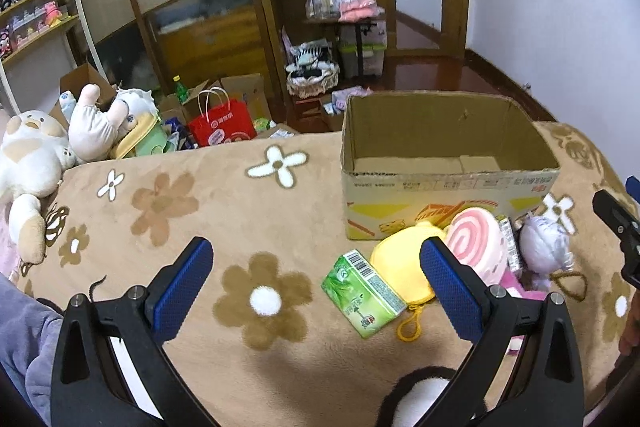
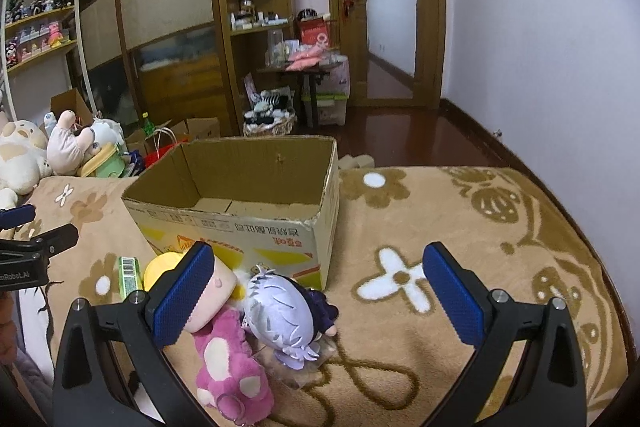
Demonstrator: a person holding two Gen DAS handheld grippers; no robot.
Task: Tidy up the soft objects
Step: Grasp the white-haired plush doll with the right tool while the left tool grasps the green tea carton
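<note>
An open cardboard box (image 1: 448, 147) stands on the flowered beige blanket (image 1: 240, 219); it shows in the right wrist view too (image 2: 240, 203). In front of it lie a green tissue pack (image 1: 360, 291), a yellow round pouch (image 1: 400, 267), a pink swirl plush (image 1: 476, 243) and a lilac-haired doll (image 1: 544, 243). The right wrist view shows the doll (image 2: 280, 315), a pink bear plush (image 2: 228, 359), the yellow pouch (image 2: 160, 267) and the green pack (image 2: 130, 275). My left gripper (image 1: 316, 263) is open above the blanket, left of the pile. My right gripper (image 2: 318, 267) is open above the doll.
Plush toys (image 1: 36, 155) lie at the blanket's left edge. A red paper bag (image 1: 222, 125), boxes and a basket (image 1: 312, 79) crowd the floor beyond. Wooden shelves and a wardrobe stand behind. The right gripper's body (image 1: 620, 227) shows at the left wrist view's right edge.
</note>
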